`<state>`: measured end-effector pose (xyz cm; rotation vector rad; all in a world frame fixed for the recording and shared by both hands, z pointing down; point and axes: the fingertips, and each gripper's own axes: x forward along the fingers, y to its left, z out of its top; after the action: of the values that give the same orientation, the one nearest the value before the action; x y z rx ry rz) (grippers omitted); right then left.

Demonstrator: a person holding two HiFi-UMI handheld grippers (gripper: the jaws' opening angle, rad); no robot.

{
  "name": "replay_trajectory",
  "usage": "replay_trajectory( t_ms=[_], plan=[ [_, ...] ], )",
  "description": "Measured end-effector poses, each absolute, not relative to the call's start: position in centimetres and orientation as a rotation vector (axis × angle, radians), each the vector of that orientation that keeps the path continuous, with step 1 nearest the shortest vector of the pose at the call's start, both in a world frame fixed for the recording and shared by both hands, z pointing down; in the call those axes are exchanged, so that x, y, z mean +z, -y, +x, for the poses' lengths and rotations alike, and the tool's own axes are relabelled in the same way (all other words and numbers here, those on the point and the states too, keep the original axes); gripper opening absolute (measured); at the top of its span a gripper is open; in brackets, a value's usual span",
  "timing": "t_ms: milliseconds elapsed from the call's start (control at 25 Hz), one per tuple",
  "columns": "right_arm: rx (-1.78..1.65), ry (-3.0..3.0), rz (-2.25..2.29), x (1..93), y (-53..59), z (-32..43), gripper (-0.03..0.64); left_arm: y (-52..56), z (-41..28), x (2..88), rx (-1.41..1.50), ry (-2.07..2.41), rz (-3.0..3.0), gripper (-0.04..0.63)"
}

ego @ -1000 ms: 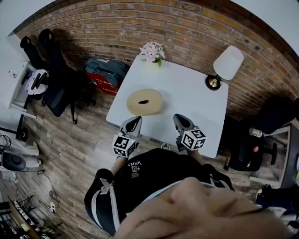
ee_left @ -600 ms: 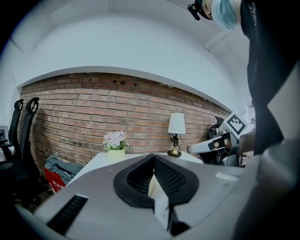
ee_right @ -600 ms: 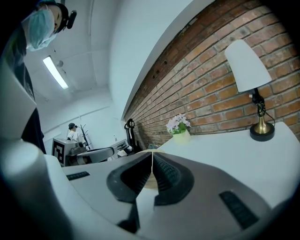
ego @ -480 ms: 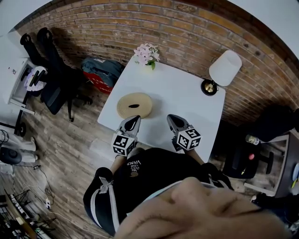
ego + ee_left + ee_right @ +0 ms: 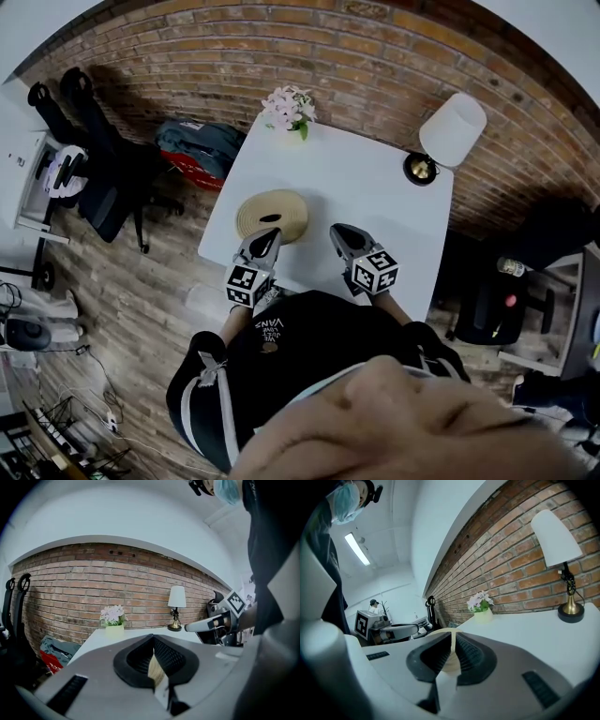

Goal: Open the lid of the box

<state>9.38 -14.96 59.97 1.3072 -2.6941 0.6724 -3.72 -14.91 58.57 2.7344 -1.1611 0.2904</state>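
While the box (image 5: 272, 214) lies lidded at their eleven o'clock, the left hand-held gripper (image 5: 268, 238) and right hand-held gripper (image 5: 339, 232) hang closed, empty, above the desk (image 5: 375, 178), apparently lining up.

Holding the left gripper (image 5: 270, 238) and the right gripper (image 5: 339, 232) side by side just ahead of the torso (image 5: 300, 352), a little apart, tips pointing forward and angled slightly toward each other. Shut tight at both pairs of jaws, with nothing clamped in either.
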Motion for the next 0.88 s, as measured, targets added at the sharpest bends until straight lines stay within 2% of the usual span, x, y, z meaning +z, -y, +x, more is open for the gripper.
replay_trajectory(
  t_ms=[520, 680, 720, 800, 880],
  plan=[
    [0.697, 2.558, 1.331, 64.4, 16.4, 5.9, 0.006, 16.9, -5.4, 60.6, 0.572, 0.820, 2.864, 0.013],
    [0.692, 2.544, 1.317, 65.5, 16.5, 5.5, 0.009, 16.9, -5.5, 61.4, 0.615, 0.767, 2.861, 0.076],
    [0.695, 2.534, 1.312, 65.8, 16.6, 5.5, 0.027, 16.8, -5.4, 61.6, 0.637, 0.751, 2.865, 0.096],
    [0.701, 2.507, 1.296, 66.5, 16.7, 5.5, 0.141, 16.7, -5.0, 62.1, 0.689, 0.724, 2.875, 0.129],
    [0.701, 2.482, 1.268, 67.2, 16.8, 5.4, 0.155, 16.6, -4.7, 62.7, 0.736, 0.700, 2.878, 0.177]
  ],
)
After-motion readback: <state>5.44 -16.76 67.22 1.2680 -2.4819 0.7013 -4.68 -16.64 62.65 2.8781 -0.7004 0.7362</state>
